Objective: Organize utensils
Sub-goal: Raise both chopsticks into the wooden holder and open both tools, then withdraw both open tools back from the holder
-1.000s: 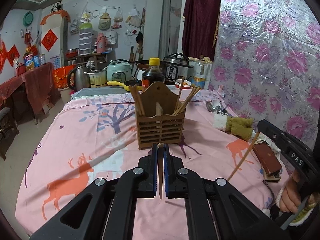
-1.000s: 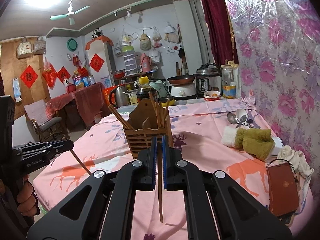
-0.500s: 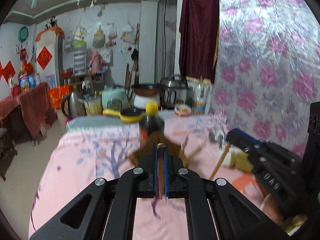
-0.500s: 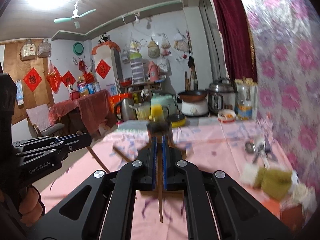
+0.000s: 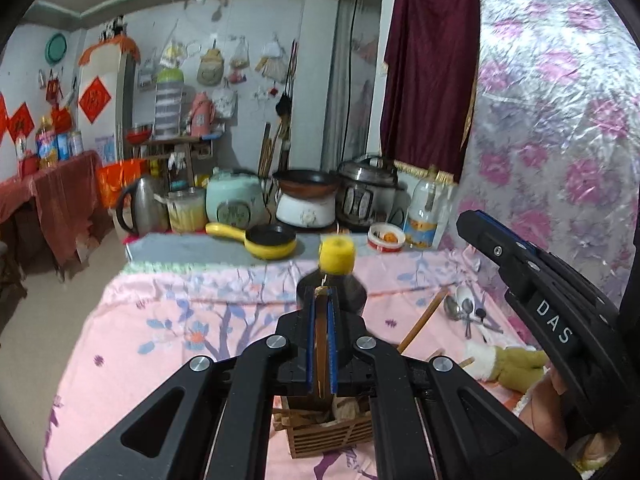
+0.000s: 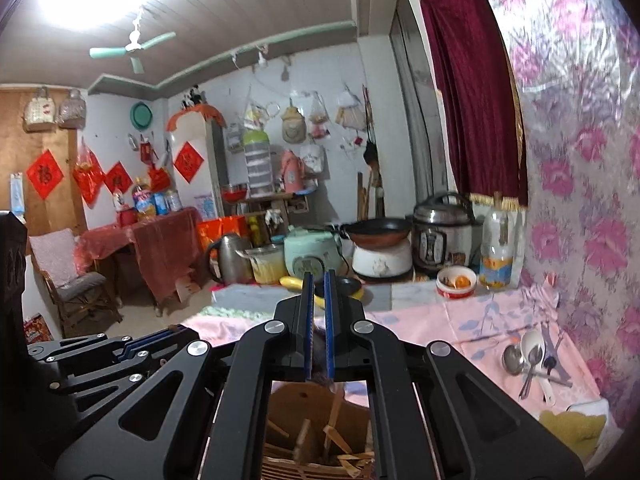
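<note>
Left wrist view, writing: "DAS" reads on the right gripper, up on the right side.
Left gripper: clamped on a chopstick; wooden holder right below, mostly hidden.
Right wrist view, right gripper: jaws pressed together, chopstick between them hard to make out.
Holder: directly underneath, cut off by the frame.
Spoons: off right on the tablecloth.

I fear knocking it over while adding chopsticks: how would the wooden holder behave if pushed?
The wooden holder looks stiff and probably light, being thin slats with gaps. Its tall back panel and leaning chopsticks may make a high push tip it. A low push would likely slide it, perhaps wrinkling the pink tablecloth.
</note>
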Available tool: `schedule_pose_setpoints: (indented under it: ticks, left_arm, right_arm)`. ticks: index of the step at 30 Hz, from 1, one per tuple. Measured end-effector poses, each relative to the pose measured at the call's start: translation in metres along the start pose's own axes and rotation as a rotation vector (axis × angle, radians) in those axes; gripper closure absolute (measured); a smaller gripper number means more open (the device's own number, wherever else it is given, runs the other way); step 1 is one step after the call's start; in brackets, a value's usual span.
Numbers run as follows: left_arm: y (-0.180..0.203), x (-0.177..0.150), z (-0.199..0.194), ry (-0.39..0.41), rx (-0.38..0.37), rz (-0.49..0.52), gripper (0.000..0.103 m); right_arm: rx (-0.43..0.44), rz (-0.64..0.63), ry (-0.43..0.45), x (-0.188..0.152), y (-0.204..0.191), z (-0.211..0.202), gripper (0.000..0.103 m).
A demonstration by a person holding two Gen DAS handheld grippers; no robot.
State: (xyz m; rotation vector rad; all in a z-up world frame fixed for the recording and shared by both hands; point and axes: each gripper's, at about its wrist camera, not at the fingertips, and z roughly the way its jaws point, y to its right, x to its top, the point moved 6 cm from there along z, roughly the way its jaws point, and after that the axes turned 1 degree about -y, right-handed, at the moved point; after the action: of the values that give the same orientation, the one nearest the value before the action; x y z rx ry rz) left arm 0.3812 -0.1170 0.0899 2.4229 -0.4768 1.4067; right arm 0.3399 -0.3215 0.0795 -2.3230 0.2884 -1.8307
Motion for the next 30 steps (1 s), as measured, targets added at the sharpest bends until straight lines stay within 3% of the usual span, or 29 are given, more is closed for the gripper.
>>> schedule_pose_setpoints:
  ticks: [5,8,12,20,22,26,30]
  left_arm:
    - [-0.01,-0.017,0.016,-0.056,-0.003,-0.019,0.097]
    - [-0.015,-0.017,0.016,-0.052,0.009,-0.037,0.096]
    - [-0.018,-0.017,0.011,-0.042,0.025,-0.045,0.064]
    - [-0.017,-0.02,0.001,-0.022,0.055,-0.035,0.048]
    - [-0.019,-0.022,-0.004,-0.005,0.082,-0.033,0.036]
    - [-0.024,-0.024,-0.014,0.023,0.119,-0.045,0.023]
    - [-0.032,-0.024,-0.022,0.029,0.144,-0.066,0.015]
  right_arm:
    - [0.001,0.008,-0.046,-0.012,0.004,0.008,0.096]
    - [-0.001,0.015,-0.029,-0.006,0.006,0.002,0.092]
    - [0.005,0.016,-0.011,0.001,0.007,-0.011,0.092]
    - [0.011,0.031,-0.02,-0.007,0.01,-0.025,0.091]
    - [0.008,0.04,-0.03,-0.011,0.012,-0.025,0.091]
    - [-0.01,0.05,-0.043,-0.018,0.016,-0.026,0.089]
    - [-0.046,0.058,-0.051,-0.021,0.02,-0.029,0.068]
